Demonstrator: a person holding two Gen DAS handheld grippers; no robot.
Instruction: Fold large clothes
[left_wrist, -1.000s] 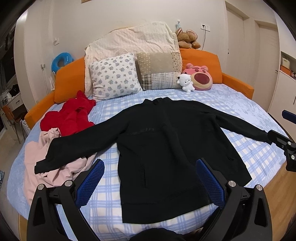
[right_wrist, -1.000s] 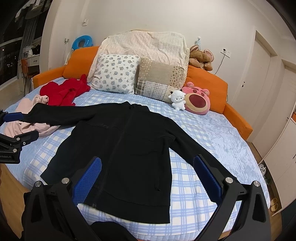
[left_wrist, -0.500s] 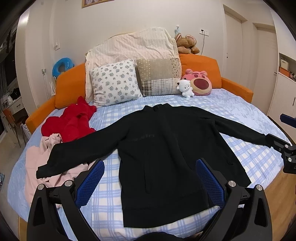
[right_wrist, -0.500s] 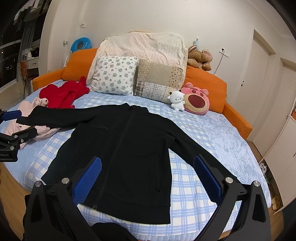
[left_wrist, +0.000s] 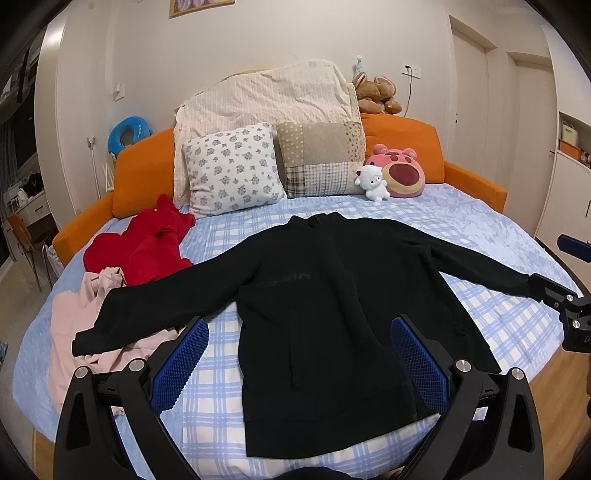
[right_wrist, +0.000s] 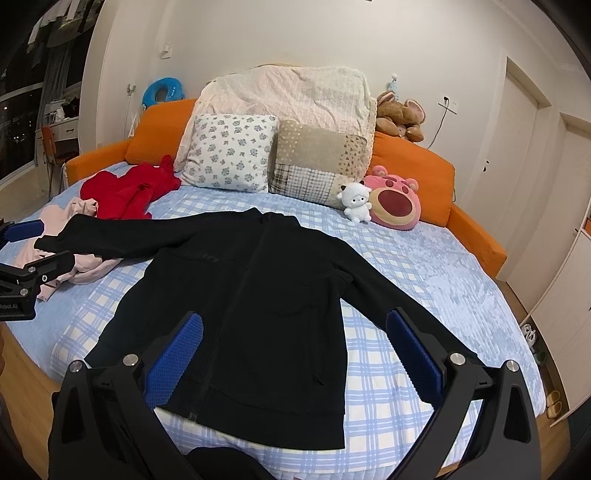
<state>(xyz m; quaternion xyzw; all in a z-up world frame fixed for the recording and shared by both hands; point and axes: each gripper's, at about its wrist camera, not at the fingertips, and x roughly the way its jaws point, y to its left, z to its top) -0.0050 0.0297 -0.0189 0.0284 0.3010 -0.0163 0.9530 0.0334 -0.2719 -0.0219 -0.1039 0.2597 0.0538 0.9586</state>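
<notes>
A black zip-up hoodie lies flat, front up, on the blue checked bed sheet, both sleeves spread out to the sides and its hem at the near edge. My left gripper hovers open above the hem with nothing between its blue pads. My right gripper is open too, held over the hoodie's lower right part. In the left wrist view the right gripper shows at the far right, close to the right cuff. In the right wrist view the left gripper sits by the left cuff.
A pink garment and a red garment lie on the bed's left side, the left sleeve resting over the pink one. Pillows and plush toys line the orange headboard. Wooden floor borders the bed.
Both grippers have lifted and drawn back a little, so the views tilt up and show more wall. The hoodie has not moved.
</notes>
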